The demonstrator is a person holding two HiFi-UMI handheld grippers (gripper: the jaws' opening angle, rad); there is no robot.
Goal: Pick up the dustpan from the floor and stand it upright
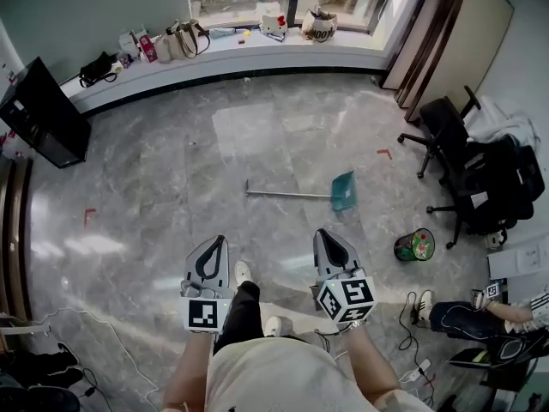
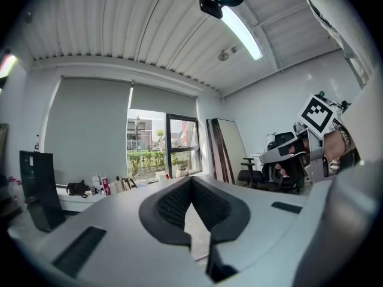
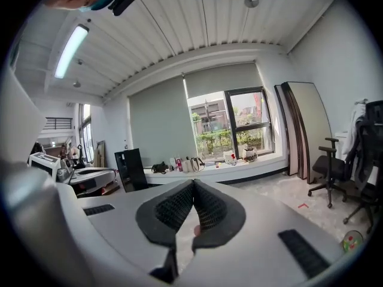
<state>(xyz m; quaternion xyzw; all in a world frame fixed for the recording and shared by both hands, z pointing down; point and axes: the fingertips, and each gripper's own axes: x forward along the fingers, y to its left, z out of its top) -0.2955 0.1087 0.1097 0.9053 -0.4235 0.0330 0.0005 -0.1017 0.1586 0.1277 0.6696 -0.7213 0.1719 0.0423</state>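
Note:
A teal dustpan [image 1: 344,190] lies flat on the grey marble floor, its long metal handle [image 1: 287,194] stretching out to the left. It is about a step ahead of me and slightly right. My left gripper [image 1: 221,240] and right gripper [image 1: 320,233] are held low in front of my body, well short of the dustpan, both pointing forward. Each is shut with its tips touching and nothing between them, as the left gripper [image 2: 191,178] and right gripper [image 3: 193,182] also show in their own views. Neither gripper view shows the dustpan.
Black office chairs [image 1: 455,144] draped with clothes stand at the right. A small green bin [image 1: 414,245] sits near them. A person's legs [image 1: 480,312] and cables lie at the lower right. A black cabinet [image 1: 43,110] stands left, and a window ledge [image 1: 223,50] with bags runs along the back.

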